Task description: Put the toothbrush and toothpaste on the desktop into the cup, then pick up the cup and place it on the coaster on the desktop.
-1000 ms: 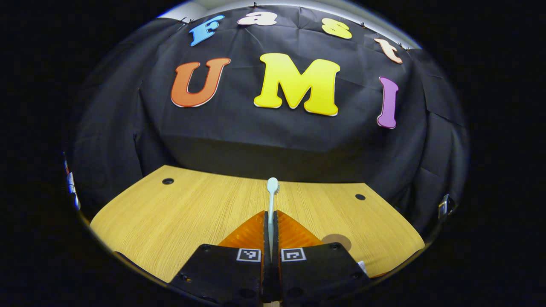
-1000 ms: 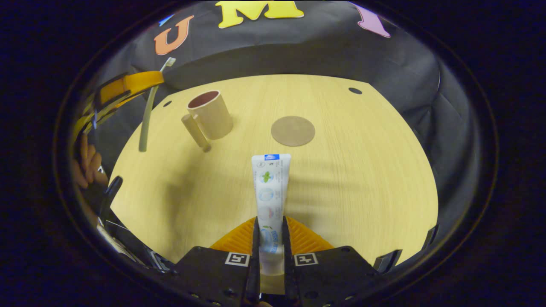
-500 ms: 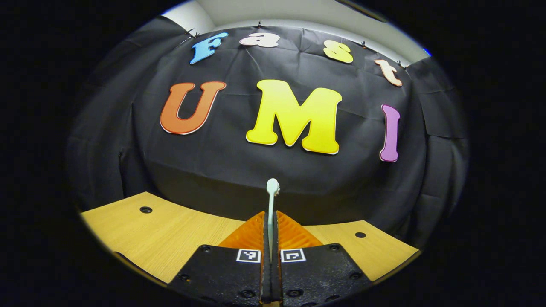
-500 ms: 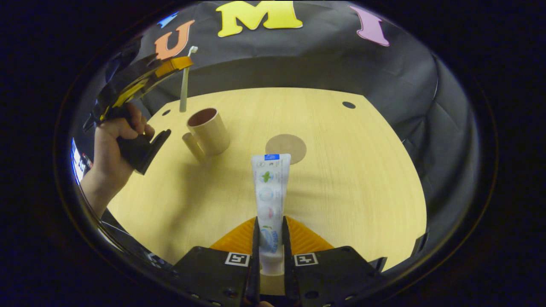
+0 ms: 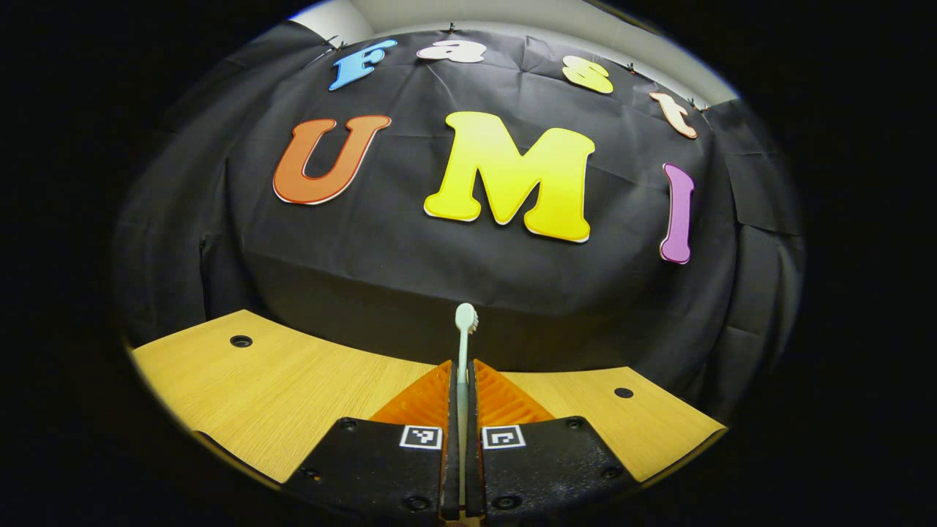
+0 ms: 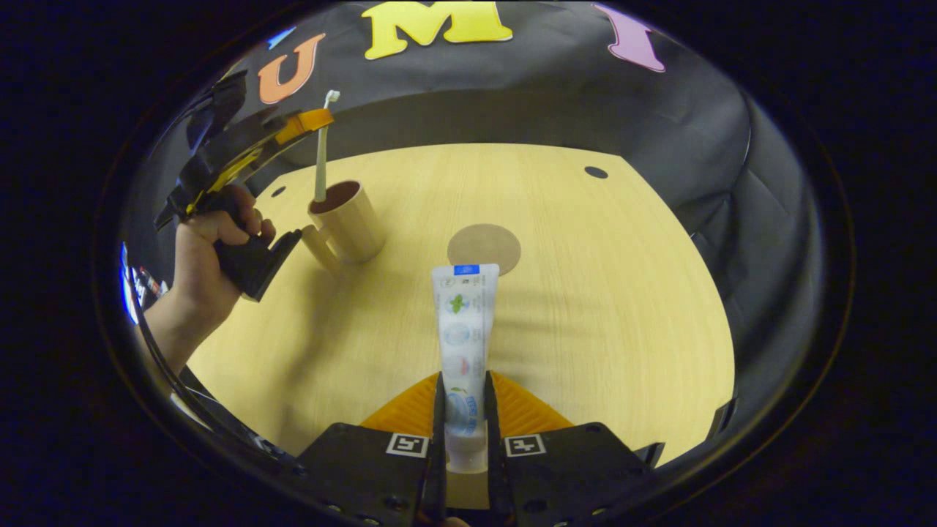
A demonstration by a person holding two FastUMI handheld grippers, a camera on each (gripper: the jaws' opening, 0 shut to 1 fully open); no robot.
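Black cloth backs a pale wooden worktop [image 6: 585, 307] that carries one cup [image 6: 350, 222] at about ten o'clock in the right gripper view and one round coaster [image 6: 484, 249] near the centre, apart from the cup.

One toothbrush [image 5: 464, 344] stands bristle-end up, pinched at its handle between the left tongs [image 5: 463, 388], whose fingers press together on it. In the right gripper view those left tongs [image 6: 311, 121], held by a hand [image 6: 212, 241], hang above the cup at ten o'clock, and the toothbrush's lower end reaches the cup's mouth. It is probably held upright so that it can drop in handle first; whether the tip is inside or just behind the rim I cannot tell.

One toothpaste tube [image 6: 463, 333] points toward twelve o'clock, its cap end pinched in the right tongs [image 6: 463, 410], clear of the worktop at six o'clock, likely held ready for the cup.

Count: two tongs, one cup, one coaster, one brush, one tube. Cup off coaster.
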